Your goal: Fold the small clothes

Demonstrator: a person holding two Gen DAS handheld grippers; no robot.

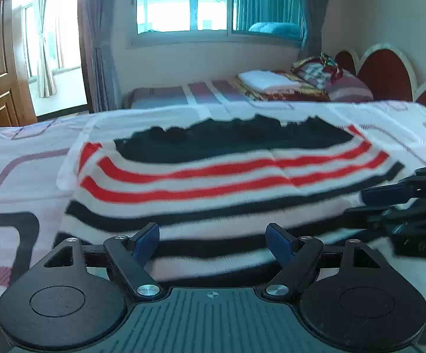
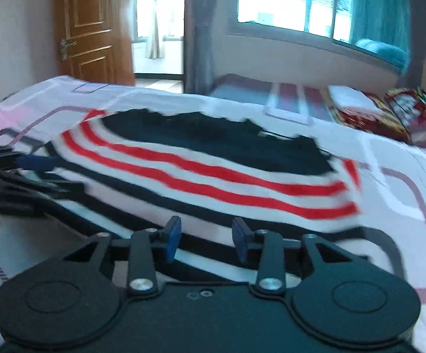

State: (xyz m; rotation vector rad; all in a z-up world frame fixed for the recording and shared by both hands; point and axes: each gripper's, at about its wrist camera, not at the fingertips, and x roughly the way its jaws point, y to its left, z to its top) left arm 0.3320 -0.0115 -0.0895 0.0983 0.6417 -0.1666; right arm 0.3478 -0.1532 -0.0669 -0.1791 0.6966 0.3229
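Note:
A small knitted garment [image 1: 213, 176] with white, red and black stripes and a black far part lies flat on the bed; it also shows in the right wrist view [image 2: 207, 176]. My left gripper [image 1: 213, 239] is open and empty, low over the garment's near edge. My right gripper [image 2: 207, 236] is open and empty, also at the near edge. The right gripper shows at the right edge of the left wrist view [image 1: 404, 194]. The left gripper shows at the left edge of the right wrist view [image 2: 33, 161].
The bedsheet [image 1: 21, 170] is white and pink with dark line patterns. A second bed [image 1: 213, 88] with folded blankets and pillows [image 1: 301, 85] stands behind. A wooden door [image 2: 92, 26], curtains and a window [image 1: 183, 0] lie beyond. A red headboard [image 1: 386, 73] is at the right.

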